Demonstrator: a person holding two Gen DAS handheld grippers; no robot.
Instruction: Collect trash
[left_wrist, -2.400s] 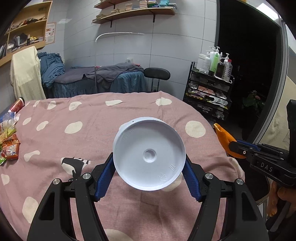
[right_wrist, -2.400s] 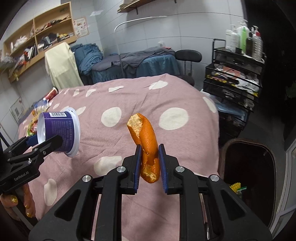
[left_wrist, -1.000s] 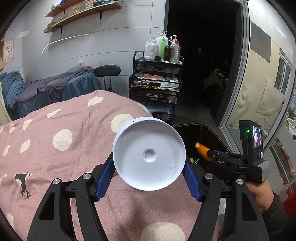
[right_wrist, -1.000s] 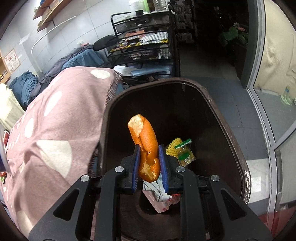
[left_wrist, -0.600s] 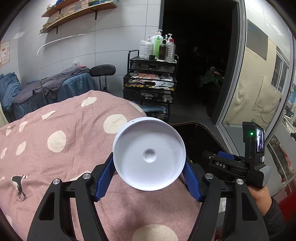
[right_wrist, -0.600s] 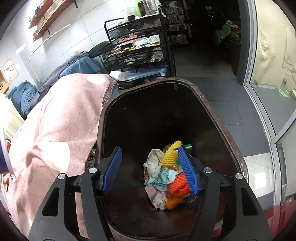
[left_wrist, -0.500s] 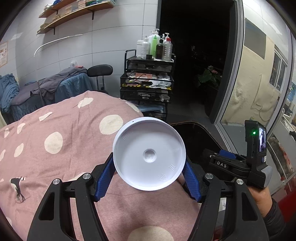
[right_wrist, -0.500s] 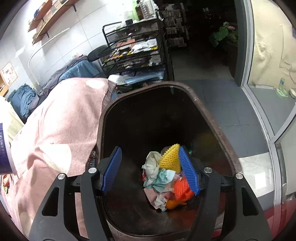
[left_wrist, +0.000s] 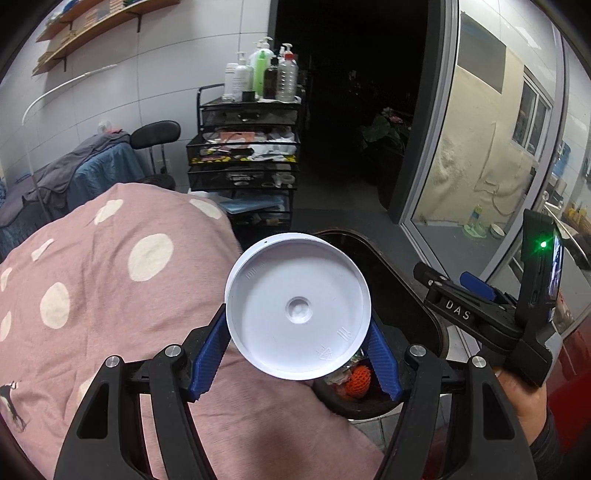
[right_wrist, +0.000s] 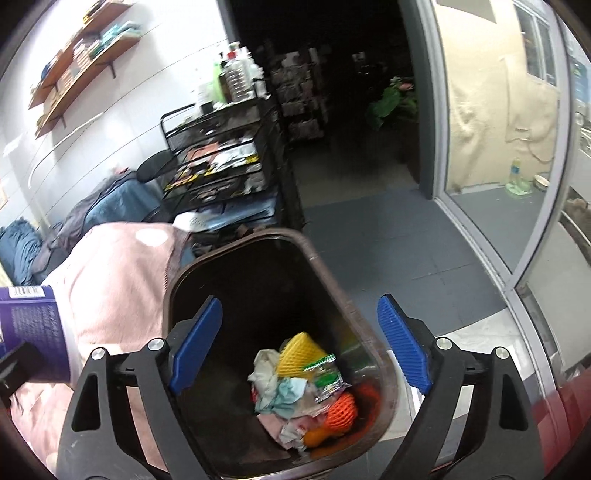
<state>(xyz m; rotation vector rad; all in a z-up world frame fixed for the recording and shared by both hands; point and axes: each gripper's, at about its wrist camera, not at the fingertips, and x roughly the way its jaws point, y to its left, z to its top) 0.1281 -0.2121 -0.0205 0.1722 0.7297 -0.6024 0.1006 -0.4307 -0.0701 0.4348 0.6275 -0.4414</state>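
Left gripper (left_wrist: 297, 354): blue ribbed fingers (left_wrist: 205, 354) pinch a round white plastic cup with a purple printed wall (left_wrist: 298, 307) from both sides; its flat white base faces the camera.
Cup position: it hangs over the seam where the pink polka-dot cloth-covered table (left_wrist: 110, 295) meets the dark brown plastic trash bin (left_wrist: 406, 295). In the right wrist view the cup (right_wrist: 35, 332) shows at the far left edge, purple side and barcode out, beside the cloth (right_wrist: 118, 280).
Right gripper (right_wrist: 299, 343): blue fingers (right_wrist: 404, 343) spread wide and holding nothing, poised above the bin's mouth. From the left view it (left_wrist: 436, 275) sits right of the cup, over the bin's right rim.
Bin rim (right_wrist: 332, 280): the left edge lies just beside the hanging cloth hem; the near edge runs under the right gripper's arms.
Bin contents: crumpled pale tissues (right_wrist: 280, 391), a yellow foam net (right_wrist: 297, 354), a green wrapper (right_wrist: 325, 373) and an orange foam net (right_wrist: 341, 410) are piled at the near right corner. The far and left floor of the bin is bare and dark.
Open room: grey tiled floor (right_wrist: 388, 236) stretches beyond the bin toward a dark doorway.
Far left: a black wire rack cart with bottles on top (left_wrist: 245, 147) stands behind the table's far edge.
Right side: a glass door frame (right_wrist: 480, 236) borders the floor.
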